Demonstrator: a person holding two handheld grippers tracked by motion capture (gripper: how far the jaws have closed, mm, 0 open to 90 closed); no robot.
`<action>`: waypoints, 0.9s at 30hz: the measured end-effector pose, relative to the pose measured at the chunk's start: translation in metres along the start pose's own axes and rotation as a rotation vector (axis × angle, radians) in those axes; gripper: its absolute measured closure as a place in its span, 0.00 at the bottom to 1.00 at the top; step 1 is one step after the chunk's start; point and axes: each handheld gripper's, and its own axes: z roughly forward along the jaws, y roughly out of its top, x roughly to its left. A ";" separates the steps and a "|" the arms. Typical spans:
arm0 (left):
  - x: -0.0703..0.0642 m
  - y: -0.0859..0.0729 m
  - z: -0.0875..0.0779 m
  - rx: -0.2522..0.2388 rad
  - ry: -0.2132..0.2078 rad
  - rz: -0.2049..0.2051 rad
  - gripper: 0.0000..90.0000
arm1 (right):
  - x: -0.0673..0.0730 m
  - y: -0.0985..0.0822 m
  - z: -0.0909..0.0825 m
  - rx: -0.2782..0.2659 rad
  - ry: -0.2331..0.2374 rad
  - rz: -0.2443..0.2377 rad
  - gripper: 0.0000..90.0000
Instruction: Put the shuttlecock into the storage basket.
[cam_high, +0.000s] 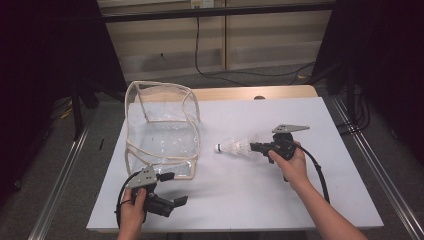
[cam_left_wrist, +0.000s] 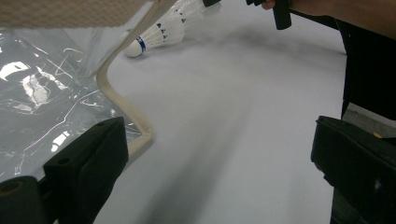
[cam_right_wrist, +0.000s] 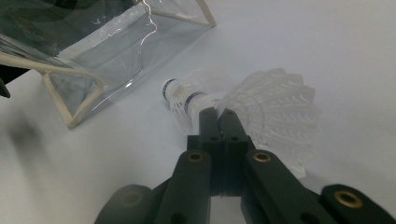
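A white feather shuttlecock (cam_high: 232, 148) (cam_left_wrist: 156, 35) (cam_right_wrist: 275, 102) lies on its side mid-table, cork end towards the bag. My right gripper (cam_high: 252, 146) (cam_right_wrist: 218, 114) is shut on the edge of its feather skirt. In the right gripper view a second cork and blue band show just ahead, as if two shuttlecocks are nested. A clear plastic bag (cam_high: 162, 125) (cam_left_wrist: 46, 93) (cam_right_wrist: 116, 42) with beige trim stands open at the left. My left gripper (cam_high: 176, 188) (cam_left_wrist: 219, 140) is open near the bag's front corner, holding nothing.
A white sheet (cam_high: 250, 200) covers the wooden table (cam_high: 240, 92). The bag's beige trim (cam_left_wrist: 135, 116) curls onto the sheet just ahead of the left jaw. Metal rails (cam_high: 380, 170) run along both table sides, and cables (cam_high: 240, 75) lie on the floor behind.
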 end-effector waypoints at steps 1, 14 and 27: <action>0.000 0.000 0.000 -0.002 0.000 0.000 0.05 | 0.000 0.000 0.000 0.000 0.001 -0.001 1.00; 0.000 0.000 0.001 -0.001 -0.001 0.000 0.05 | 0.002 0.001 0.004 -0.019 0.015 0.014 1.00; 0.000 0.000 0.001 0.002 0.000 0.002 0.05 | 0.003 0.001 0.007 -0.018 0.012 0.010 1.00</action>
